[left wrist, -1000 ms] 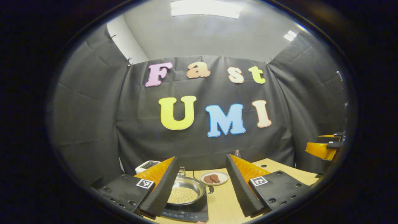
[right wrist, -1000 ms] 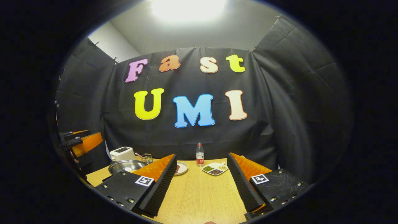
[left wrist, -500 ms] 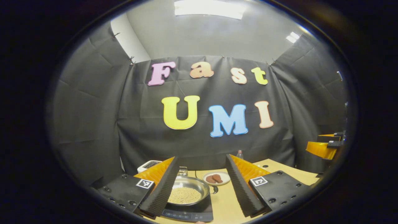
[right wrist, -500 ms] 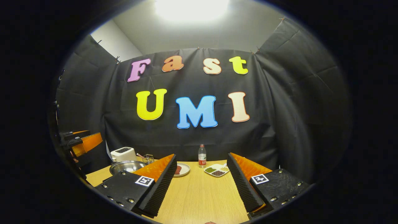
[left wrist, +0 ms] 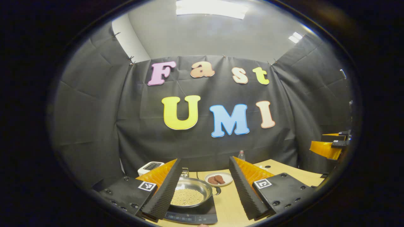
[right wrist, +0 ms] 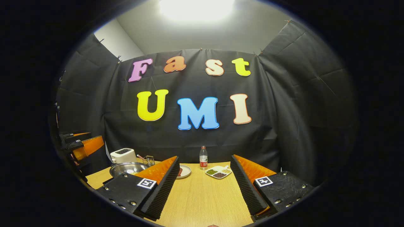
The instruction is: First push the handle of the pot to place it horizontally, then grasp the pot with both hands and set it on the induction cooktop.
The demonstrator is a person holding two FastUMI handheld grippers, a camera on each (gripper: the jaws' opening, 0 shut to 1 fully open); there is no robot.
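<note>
Across the near part of both views runs the wooden worktop (right wrist: 202, 198), the largest thing; on its left stands the black induction cooktop (left wrist: 192, 214), and the steel pot (left wrist: 191, 193) sits on it, holding pale beans, its dark handle (left wrist: 217, 190) pointing right; far left is a white toaster (right wrist: 123, 155), with a small wire basket (right wrist: 149, 160) beside it; right of the pot lies a round plate (left wrist: 219, 178) with two brown pieces, partly hidden in the right gripper view by that tool's left finger; a water bottle (right wrist: 203, 158) stands at the far edge, and a divided dish (right wrist: 218, 171) of beans lies near it; the left tool (left wrist: 202, 192) hangs wide open, holding nothing, its left finger covering the pot's left rim; the right tool (right wrist: 203, 190) is likewise spread wide and empty above bare wood.
</note>
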